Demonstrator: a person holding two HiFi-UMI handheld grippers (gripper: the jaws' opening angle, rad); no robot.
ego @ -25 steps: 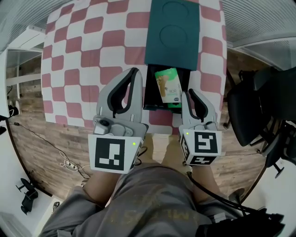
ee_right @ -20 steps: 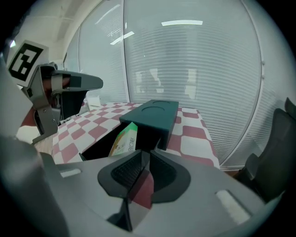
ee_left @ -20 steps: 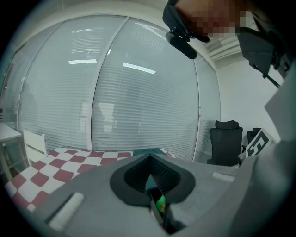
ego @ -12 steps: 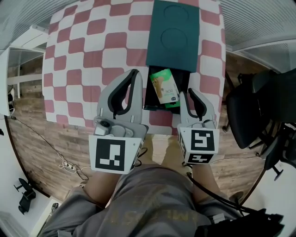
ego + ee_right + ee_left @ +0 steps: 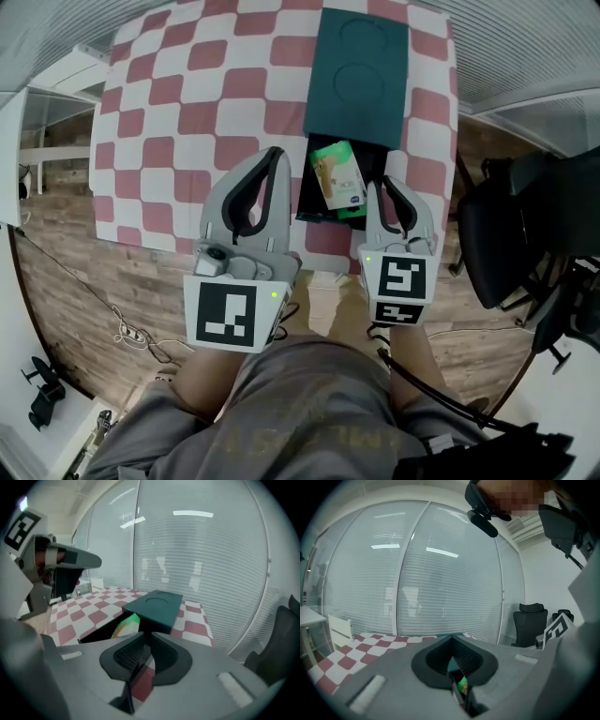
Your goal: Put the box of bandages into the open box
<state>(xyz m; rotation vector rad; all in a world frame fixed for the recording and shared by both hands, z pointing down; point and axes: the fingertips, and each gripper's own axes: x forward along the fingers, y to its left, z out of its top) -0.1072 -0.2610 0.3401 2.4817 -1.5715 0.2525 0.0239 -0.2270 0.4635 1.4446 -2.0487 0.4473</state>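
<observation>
Over the checked tabletop (image 5: pixel 187 112), the left tool (image 5: pixel 275 156) hangs with jaws together, empty. The green bandage box (image 5: pixel 339 176) lies tilted inside the dark open box (image 5: pixel 304 192). Beside it, the right tool (image 5: pixel 380 186) has just been closing, its jaws narrowly apart with nothing between them.

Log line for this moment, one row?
bandage box: inside open box | left gripper: shut, empty | right gripper: empty, jaws just been closing, slightly apart

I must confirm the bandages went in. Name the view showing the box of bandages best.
Head view: it shows the box of bandages from above, lying in the open box. The right gripper view catches only its green end; the left gripper view, a green sliver.
</observation>
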